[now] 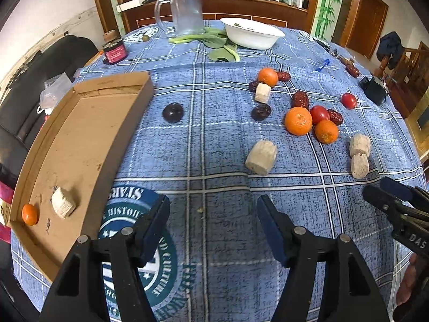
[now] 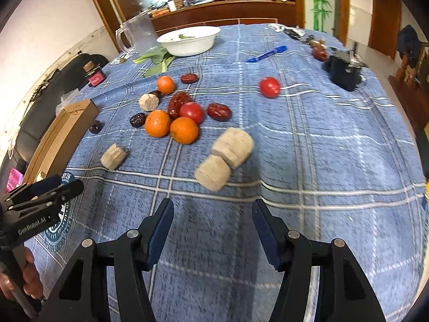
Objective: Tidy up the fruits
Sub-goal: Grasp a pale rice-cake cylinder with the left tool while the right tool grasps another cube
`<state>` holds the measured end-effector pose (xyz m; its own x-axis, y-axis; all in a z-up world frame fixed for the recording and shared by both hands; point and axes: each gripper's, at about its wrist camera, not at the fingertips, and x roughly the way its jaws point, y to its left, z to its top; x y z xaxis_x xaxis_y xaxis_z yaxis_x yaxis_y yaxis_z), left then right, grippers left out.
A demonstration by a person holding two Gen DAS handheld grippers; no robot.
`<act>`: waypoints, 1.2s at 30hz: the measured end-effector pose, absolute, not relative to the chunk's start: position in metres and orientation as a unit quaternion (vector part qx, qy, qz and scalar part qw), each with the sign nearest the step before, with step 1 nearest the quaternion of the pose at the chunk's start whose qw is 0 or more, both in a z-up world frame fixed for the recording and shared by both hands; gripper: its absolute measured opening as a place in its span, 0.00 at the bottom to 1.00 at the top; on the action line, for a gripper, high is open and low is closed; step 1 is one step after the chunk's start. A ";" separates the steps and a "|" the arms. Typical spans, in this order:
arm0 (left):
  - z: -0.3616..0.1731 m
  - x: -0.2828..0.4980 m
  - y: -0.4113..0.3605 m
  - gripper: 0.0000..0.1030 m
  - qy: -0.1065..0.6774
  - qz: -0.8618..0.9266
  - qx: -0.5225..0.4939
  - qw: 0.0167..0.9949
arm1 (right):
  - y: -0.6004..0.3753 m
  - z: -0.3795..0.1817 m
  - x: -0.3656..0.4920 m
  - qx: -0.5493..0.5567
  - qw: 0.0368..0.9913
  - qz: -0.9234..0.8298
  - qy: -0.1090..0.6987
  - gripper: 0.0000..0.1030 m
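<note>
Left wrist view: the cardboard tray at the surface's left edge is seen from above, with one small orange and one pale cylindrical chunk lying apart at its near end. From the right wrist view only the tray's outer wall is seen, and its contents are hidden. The left gripper is held partly open over bare blue plaid cloth, nothing between its jaws. The right gripper is likewise held partly open and empty, with two touching pale chunks just beyond its tips.

Near the middle of the surface a cluster of two oranges, a tomato and red dates is gathered; a third orange lies farther back, a lone tomato toward the right edge, and a dark plum beside the tray. A blue pen and a black box are shown clearly only in the right wrist view.

At the far edge a white bowl, leafy greens and a clear pitcher are set. Behind, a cluttered wooden counter and a wooden door are seen.
</note>
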<state>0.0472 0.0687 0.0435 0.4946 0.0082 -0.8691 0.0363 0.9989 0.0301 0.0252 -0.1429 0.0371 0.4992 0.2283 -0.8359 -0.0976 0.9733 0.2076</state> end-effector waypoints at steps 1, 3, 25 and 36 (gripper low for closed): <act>0.043 0.050 0.068 0.65 0.504 -0.008 0.026 0.863 | -0.141 0.034 0.031 0.069 0.862 0.096 0.494 0.63; 0.042 0.054 0.064 0.65 0.505 -0.008 0.032 0.862 | -0.138 0.026 0.041 0.078 0.856 0.096 0.503 0.63; 0.028 0.087 0.044 0.26 0.523 -0.094 -0.012 0.847 | -0.149 0.033 0.034 0.086 0.869 0.095 0.479 0.32; 0.050 0.041 0.077 0.26 0.511 -0.107 -0.048 0.851 | -0.133 0.050 0.006 0.072 0.877 0.091 0.465 0.32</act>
<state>0.0409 0.0766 0.0504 0.4539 -0.2314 -0.8605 0.1335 0.9725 -0.1911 0.0058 -0.1333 0.0501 0.5501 0.2264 -0.8038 -0.0926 0.9731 0.2108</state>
